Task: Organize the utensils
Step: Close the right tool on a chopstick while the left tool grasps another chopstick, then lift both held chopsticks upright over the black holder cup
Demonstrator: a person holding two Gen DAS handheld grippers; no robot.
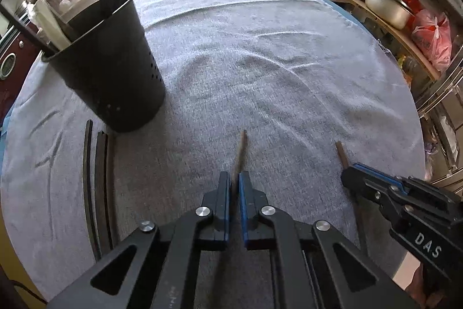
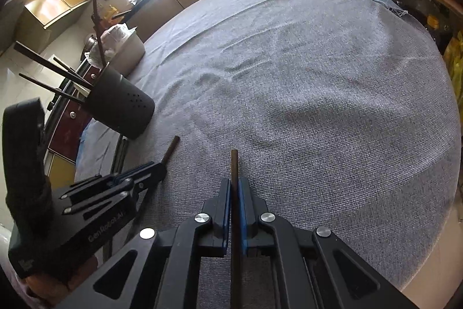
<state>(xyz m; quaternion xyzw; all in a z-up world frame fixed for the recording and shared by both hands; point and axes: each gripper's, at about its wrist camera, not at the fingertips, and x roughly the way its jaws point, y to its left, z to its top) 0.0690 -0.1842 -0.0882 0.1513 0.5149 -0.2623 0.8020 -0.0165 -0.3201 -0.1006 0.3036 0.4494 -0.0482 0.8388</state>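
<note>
Chopstick point(image 1: 240, 152) pinched in left gripper point(image 1: 235, 178) — another chopstick point(image 2: 234, 173) clamped in right gripper point(image 2: 234, 184).

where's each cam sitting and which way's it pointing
Left wrist: sits on the left gripper, looking down along its fingers, shut on a brown wooden chopstick over the grey cloth-covered table; the right gripper enters at right.
Right wrist: sits on the right gripper, looking down along its fingers, shut on another brown chopstick; the left gripper shows at left.
Shared: both see the black perforated utensil holder, the table and both chopsticks.
</note>
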